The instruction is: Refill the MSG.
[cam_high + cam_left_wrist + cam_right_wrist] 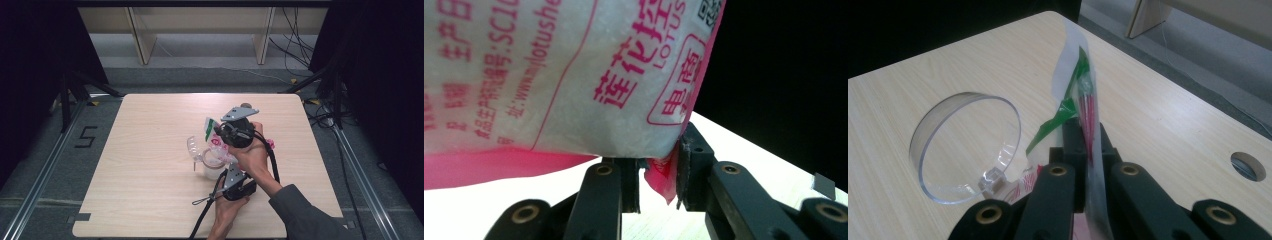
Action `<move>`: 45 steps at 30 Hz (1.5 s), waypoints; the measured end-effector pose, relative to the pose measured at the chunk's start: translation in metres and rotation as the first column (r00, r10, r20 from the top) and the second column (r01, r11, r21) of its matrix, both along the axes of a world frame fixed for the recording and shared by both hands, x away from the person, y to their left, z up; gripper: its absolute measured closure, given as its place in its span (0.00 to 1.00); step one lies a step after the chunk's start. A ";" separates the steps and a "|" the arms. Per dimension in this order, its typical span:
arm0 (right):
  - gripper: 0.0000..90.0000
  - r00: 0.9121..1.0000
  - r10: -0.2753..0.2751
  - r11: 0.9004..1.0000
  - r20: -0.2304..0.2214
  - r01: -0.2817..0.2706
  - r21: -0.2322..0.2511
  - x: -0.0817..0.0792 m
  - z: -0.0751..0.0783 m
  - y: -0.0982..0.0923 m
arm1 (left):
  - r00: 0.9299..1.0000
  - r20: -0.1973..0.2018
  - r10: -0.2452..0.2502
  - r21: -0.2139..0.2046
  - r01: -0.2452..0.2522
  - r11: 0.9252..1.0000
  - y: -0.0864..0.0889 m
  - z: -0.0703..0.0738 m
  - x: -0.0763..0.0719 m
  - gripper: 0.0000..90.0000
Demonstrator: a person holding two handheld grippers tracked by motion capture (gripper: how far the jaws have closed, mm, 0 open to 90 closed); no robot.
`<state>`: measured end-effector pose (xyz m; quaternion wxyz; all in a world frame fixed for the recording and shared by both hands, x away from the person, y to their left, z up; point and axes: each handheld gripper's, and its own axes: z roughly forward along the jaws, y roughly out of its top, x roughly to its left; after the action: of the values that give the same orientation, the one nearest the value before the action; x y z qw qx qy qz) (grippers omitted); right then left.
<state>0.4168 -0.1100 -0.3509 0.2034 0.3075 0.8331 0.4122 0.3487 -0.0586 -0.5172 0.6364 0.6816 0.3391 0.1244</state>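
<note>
done: bag [574, 75] lifted over jar [214, 169], lid [965, 147] flipped open | right gripper [1087, 145] jaws fully closed on bag top | left gripper [659, 175] jaws pinch bag bottom corner | left: pouring seems unfinished, amount in jar not visible

Bag [574, 75] cut off; contents perhaps granular.
</note>
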 end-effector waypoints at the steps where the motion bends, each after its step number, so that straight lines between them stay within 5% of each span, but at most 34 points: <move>1: 1.00 1.000 -0.008 1.000 0.012 0.008 0.008 0.000 -0.002 0.001 | 1.000 -0.004 0.001 0.003 -0.001 1.000 0.000 0.000 0.000 0.82; 22: 1.00 1.000 -0.014 1.000 0.007 0.014 0.006 -0.001 -0.003 0.002 | 1.000 -0.005 0.000 0.004 0.000 1.000 0.000 0.000 -0.001 0.82; 26: 1.00 1.000 -0.022 1.000 -0.023 0.022 0.018 -0.002 -0.002 0.001 | 1.000 -0.004 0.001 0.008 -0.001 1.000 0.000 0.001 -0.001 0.82; 27: 1.00 1.000 -0.020 1.000 0.004 0.020 0.020 0.000 -0.003 0.001 | 1.000 -0.004 0.001 0.008 -0.001 1.000 0.000 0.001 -0.001 0.82; 41: 1.00 1.000 -0.009 1.000 0.012 0.009 0.002 0.001 -0.003 0.002 | 1.000 -0.002 0.000 0.006 0.000 1.000 -0.001 0.001 -0.001 0.82; 45: 1.00 1.000 -0.027 0.999 -0.013 0.027 0.024 -0.001 -0.001 0.002 | 1.000 -0.002 0.002 0.007 -0.002 1.000 -0.001 0.001 -0.001 0.82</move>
<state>0.4162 -0.1079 -0.3523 0.2000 0.3238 0.8252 0.4173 0.3479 -0.0593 -0.5159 0.6335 0.6836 0.3400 0.1252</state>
